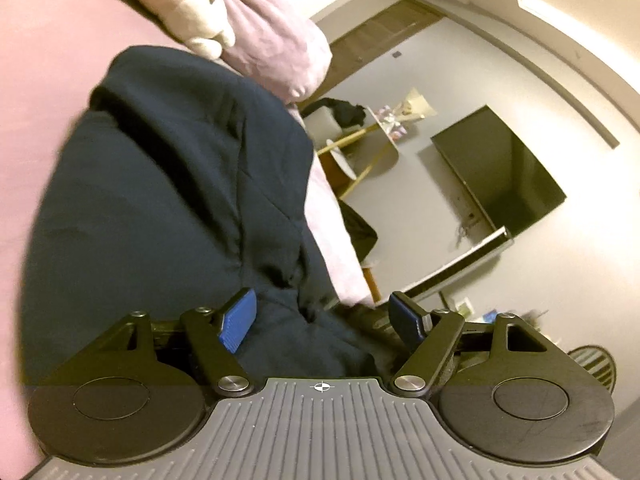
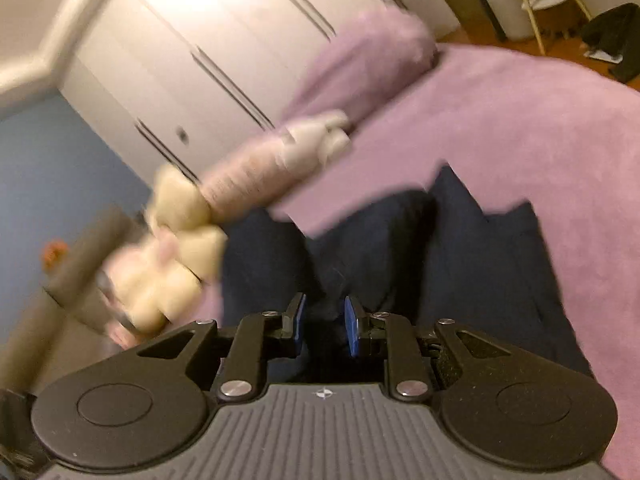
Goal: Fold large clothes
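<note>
Two grippers work over one dark navy garment (image 1: 168,200), which lies bunched on the pink bedspread (image 1: 48,60) near the side of the bed. On my left, the left gripper (image 1: 324,320) has its jaws spread wide, blue pads (image 1: 236,324) clear of the cloth; a fold of navy fabric sits between them but nothing is pinched, so I read this hand as released and placed to take a new hold on the garment's near edge. Beyond it a plush toy (image 1: 196,20) and a lilac pillow (image 1: 272,36) lie at the head of the bed, out of the folding area. To my right, the right gripper (image 2: 324,328) has its jaws drawn close together, a narrow gap left, with navy fabric (image 2: 460,264) in and just beyond the gap. Blur hides whether cloth is truly clamped, so I cannot tell if it grips.
</note>
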